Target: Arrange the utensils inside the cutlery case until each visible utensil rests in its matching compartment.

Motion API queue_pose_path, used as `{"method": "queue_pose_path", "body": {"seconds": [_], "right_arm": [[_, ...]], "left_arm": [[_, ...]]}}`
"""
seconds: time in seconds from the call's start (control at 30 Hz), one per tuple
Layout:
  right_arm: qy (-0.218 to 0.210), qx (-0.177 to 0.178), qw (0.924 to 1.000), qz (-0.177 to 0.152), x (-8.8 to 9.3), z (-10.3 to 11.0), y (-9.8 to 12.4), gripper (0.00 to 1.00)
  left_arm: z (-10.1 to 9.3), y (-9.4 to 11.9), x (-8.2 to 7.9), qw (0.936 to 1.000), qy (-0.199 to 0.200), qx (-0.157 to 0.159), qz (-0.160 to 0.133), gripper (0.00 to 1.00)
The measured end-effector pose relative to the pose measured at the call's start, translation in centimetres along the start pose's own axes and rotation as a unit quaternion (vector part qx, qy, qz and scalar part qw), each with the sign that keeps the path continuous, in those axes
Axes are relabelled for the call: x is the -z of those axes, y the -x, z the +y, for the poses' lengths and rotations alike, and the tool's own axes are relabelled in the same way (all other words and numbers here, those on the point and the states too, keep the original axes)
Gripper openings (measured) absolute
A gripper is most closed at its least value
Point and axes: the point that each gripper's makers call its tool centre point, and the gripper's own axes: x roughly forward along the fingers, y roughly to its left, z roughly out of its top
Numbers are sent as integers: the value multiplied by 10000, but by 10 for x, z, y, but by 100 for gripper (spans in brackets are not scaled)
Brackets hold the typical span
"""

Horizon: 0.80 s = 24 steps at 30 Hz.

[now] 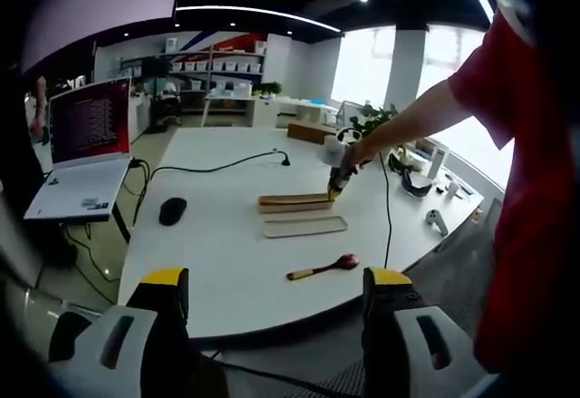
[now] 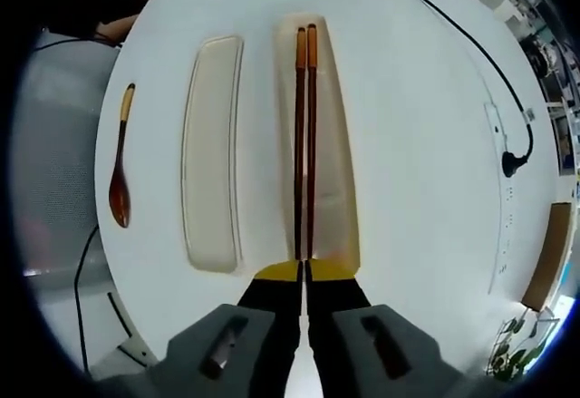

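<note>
On the white desk (image 2: pixel 426 126), the right hand-held gripper (image 2: pixel 304 271) is clenched on the near ends of a pair of chopsticks (image 2: pixel 304 135), which lie along the cutlery case (image 2: pixel 337 171). The case lid (image 2: pixel 213 144) lies just beside it, and a wooden spoon (image 2: pixel 120 167) lies further left. The left hand-held gripper (image 1: pixel 276 280) hangs released off the desk edge, far from the spoon (image 1: pixel 323 266).

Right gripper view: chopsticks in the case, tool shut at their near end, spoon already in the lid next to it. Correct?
Not quite. The spoon isn't in the lid; it lies on the bare table beyond the lid's far side, apart from it, as the right gripper view shows. The rest holds: chopsticks in the case, right tool shut at their near end.
</note>
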Motion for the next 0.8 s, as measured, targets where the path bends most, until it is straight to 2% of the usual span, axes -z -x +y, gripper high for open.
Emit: {"method": "queue_pose_path", "body": {"seconds": [0.53, 0.8], "right_arm": [[-56, 18, 10000, -31, -2, 0, 0, 0], [-36, -81, 10000, -13, 2, 2, -1, 0]], "left_arm": [[1, 0, -2, 10000, 2, 4, -15, 81], [-1, -3, -2, 10000, -14, 37, -6, 80]]}}
